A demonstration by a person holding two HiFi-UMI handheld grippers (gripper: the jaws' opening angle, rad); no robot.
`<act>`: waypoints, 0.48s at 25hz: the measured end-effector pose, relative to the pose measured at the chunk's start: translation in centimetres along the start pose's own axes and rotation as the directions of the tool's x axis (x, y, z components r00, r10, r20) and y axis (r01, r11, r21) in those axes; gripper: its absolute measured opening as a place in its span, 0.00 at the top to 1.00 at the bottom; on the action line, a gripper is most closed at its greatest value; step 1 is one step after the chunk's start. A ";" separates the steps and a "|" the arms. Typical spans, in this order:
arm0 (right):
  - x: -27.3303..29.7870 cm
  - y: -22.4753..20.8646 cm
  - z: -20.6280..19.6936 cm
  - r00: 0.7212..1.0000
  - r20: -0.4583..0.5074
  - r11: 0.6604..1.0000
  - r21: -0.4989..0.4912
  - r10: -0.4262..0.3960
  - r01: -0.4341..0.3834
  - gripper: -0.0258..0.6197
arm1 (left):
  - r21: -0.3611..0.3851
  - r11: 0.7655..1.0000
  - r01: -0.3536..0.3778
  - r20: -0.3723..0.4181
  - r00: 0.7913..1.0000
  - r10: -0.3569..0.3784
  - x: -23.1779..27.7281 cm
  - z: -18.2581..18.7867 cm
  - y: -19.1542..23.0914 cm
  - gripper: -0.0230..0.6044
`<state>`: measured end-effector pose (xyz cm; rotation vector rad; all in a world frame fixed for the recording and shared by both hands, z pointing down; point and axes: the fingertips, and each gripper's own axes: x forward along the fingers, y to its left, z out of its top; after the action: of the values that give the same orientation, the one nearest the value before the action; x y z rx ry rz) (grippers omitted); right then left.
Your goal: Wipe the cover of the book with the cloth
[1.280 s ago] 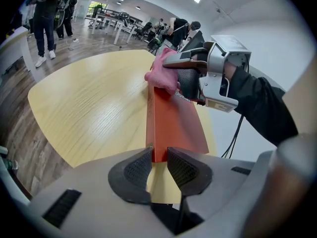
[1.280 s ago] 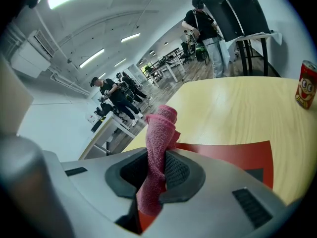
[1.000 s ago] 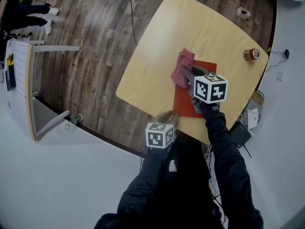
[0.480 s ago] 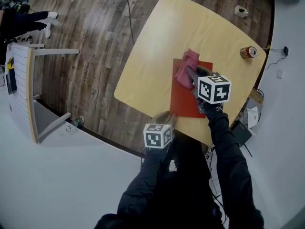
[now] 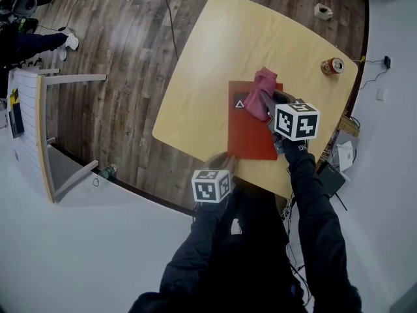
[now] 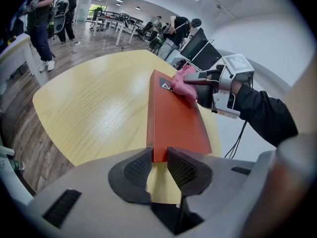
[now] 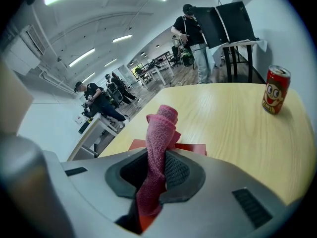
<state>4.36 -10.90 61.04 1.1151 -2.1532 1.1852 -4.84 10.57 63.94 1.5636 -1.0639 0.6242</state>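
Observation:
A red book (image 5: 251, 132) lies on the yellow table (image 5: 215, 57), a white triangle mark showing at its far left corner. My right gripper (image 5: 266, 103) is shut on a pink cloth (image 5: 262, 91), which rests on the far part of the cover. From the right gripper view, the cloth (image 7: 159, 133) stands bunched up between the jaws, with the book (image 7: 194, 148) just past them. My left gripper (image 6: 158, 165) is shut on the near edge of the book (image 6: 176, 118). That view also shows the cloth (image 6: 182, 82) and the right gripper (image 6: 198, 81) at the book's far end.
A red soda can (image 5: 332, 66) stands near the table's far right edge, and a small white object (image 5: 320, 10) sits at the far corner. A white stand (image 5: 39, 122) and a bottle (image 5: 107, 171) are on the wooden floor at left. People stand beyond the table.
My right gripper has slid the cloth rightward across the far part of the cover, uncovering the white triangle mark. The left gripper has kept its hold on the near edge.

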 end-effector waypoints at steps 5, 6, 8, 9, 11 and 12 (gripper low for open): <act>-0.9 -1.8 0.1 1.000 0.008 1.000 0.015 -0.022 0.022 0.84 | 0.002 1.000 -0.004 -0.004 1.000 0.004 0.3 0.2 -0.2 0.78; -1.2 -2.1 0.0 1.000 0.010 0.999 0.018 -0.028 0.028 0.84 | 0.003 1.000 -0.005 -0.005 1.000 0.005 0.3 0.2 -0.2 0.78; -1.6 -2.6 0.0 0.999 0.014 0.999 0.021 -0.040 0.040 0.84 | 0.005 1.000 -0.005 -0.005 1.000 0.005 0.2 0.2 -0.2 0.78; -1.9 -2.9 0.0 0.999 0.016 0.999 0.021 -0.047 0.047 0.84 | 0.006 1.000 -0.006 -0.006 1.000 0.006 0.1 0.2 -0.2 0.78; -2.4 -3.6 -0.1 0.998 0.018 0.998 0.024 -0.060 0.060 0.84 | 0.008 1.000 -0.007 -0.006 1.000 0.007 0.1 0.1 -0.2 0.78; -2.6 -3.9 -0.1 0.998 0.020 0.998 0.025 -0.066 0.066 0.84 | 0.008 1.000 -0.008 -0.006 1.000 0.008 0.2 0.1 -0.2 0.78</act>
<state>9.03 -10.84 61.24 1.2045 -2.1055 1.1787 -4.63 10.45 63.97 1.5645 -1.0648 0.6392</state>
